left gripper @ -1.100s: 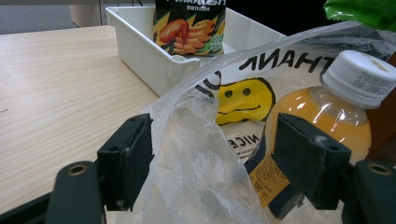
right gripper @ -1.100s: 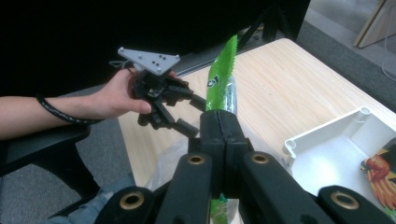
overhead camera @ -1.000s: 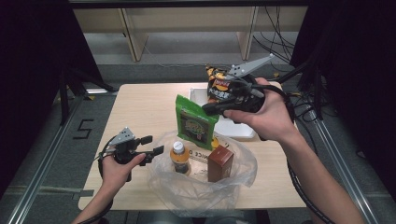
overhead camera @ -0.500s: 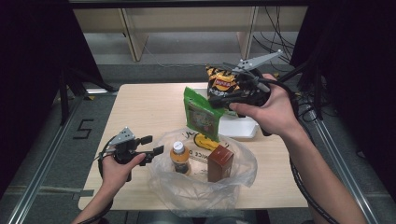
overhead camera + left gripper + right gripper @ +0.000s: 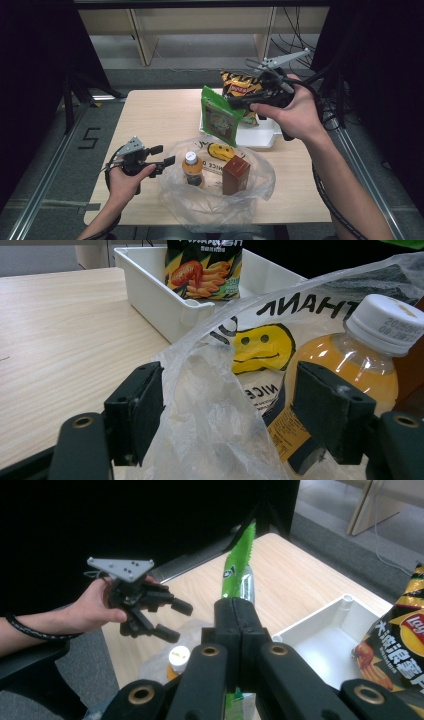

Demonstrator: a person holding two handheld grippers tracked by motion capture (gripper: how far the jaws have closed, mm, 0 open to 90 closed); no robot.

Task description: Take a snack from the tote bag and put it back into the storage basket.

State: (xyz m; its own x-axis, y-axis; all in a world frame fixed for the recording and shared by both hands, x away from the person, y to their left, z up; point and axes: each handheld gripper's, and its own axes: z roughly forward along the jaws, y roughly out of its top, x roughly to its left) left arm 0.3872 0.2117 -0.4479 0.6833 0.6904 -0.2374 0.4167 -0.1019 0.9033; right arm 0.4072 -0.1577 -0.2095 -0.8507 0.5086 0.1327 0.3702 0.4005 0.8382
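Green packet (image 5: 239, 570) edge-on in right tool (image 5: 239, 611)

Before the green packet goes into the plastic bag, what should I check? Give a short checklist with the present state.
1. Right hand-held gripper shut on the green packet: ok.
2. Packet lifted above the white tray: ok.
3. Left hand-held gripper clamped on the plastic bag rim: not ok, film lies between open jaws.
4. Bag mouth open: ok.
5. Free room beside the bottle and brown box: cannot tell.
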